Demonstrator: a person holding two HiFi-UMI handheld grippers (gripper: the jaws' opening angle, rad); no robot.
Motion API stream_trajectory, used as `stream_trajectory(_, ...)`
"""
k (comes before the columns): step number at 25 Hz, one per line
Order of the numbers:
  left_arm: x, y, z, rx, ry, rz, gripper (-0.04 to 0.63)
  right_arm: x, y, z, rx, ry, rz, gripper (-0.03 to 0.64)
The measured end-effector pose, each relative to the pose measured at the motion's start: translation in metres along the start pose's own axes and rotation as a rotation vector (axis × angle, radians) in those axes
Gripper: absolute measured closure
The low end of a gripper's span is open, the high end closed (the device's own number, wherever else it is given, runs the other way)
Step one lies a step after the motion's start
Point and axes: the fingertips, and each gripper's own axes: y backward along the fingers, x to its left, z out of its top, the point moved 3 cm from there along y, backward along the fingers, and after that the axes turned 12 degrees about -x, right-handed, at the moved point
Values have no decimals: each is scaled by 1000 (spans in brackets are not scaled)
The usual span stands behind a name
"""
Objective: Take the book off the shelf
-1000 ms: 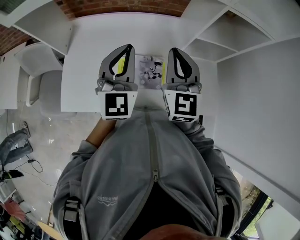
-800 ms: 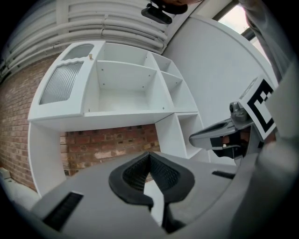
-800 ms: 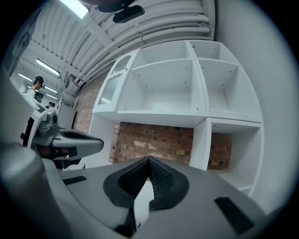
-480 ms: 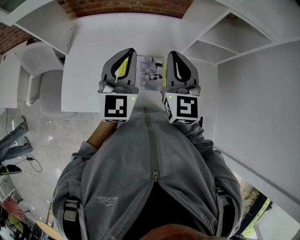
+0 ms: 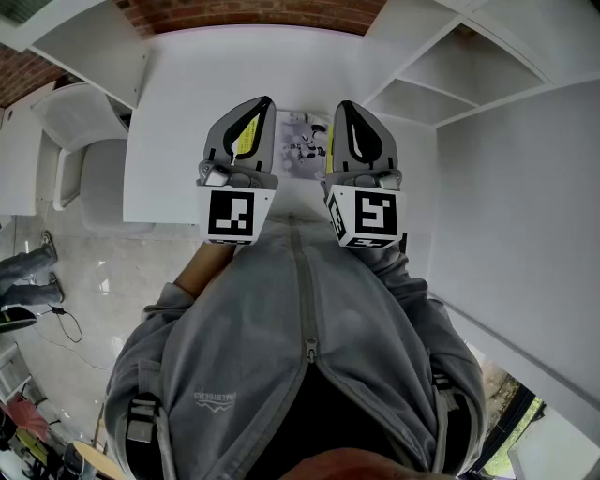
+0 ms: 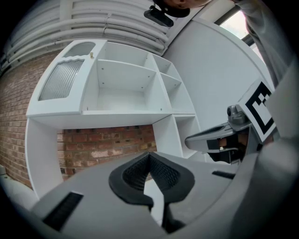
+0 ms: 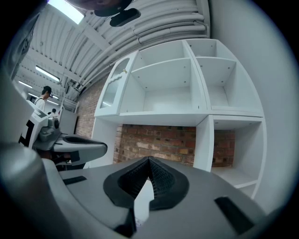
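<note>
A book (image 5: 305, 145) with a pale printed cover lies flat on the white desk (image 5: 178, 103), between my two grippers, which hide its side edges. My left gripper (image 5: 261, 101) hovers over the book's left side, jaws together with nothing between them. My right gripper (image 5: 345, 105) stands parallel over the book's right side, also shut and empty. In the left gripper view the closed jaws (image 6: 150, 156) point level at the white shelf unit (image 6: 126, 84). The right gripper view shows its closed jaws (image 7: 149, 161) facing the same shelves (image 7: 177, 79), whose compartments look empty.
A brick wall (image 5: 244, 11) backs the desk. Shelf compartments (image 5: 441, 75) rise at the right beside a tall white panel (image 5: 525, 206). A white chair (image 5: 75, 141) stands left of the desk. A bystander's legs (image 5: 23, 277) show at the far left on the floor.
Both grippers stay where they were, each rolled slightly. The bystander's legs at the far left have shifted toward the picture's edge.
</note>
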Motion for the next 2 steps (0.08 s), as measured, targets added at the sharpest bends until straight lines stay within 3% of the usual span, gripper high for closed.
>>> stream_trajectory(2, -2, 2, 0, 19, 1, -5, 589, 1, 1, 0, 0, -3, 2, 591)
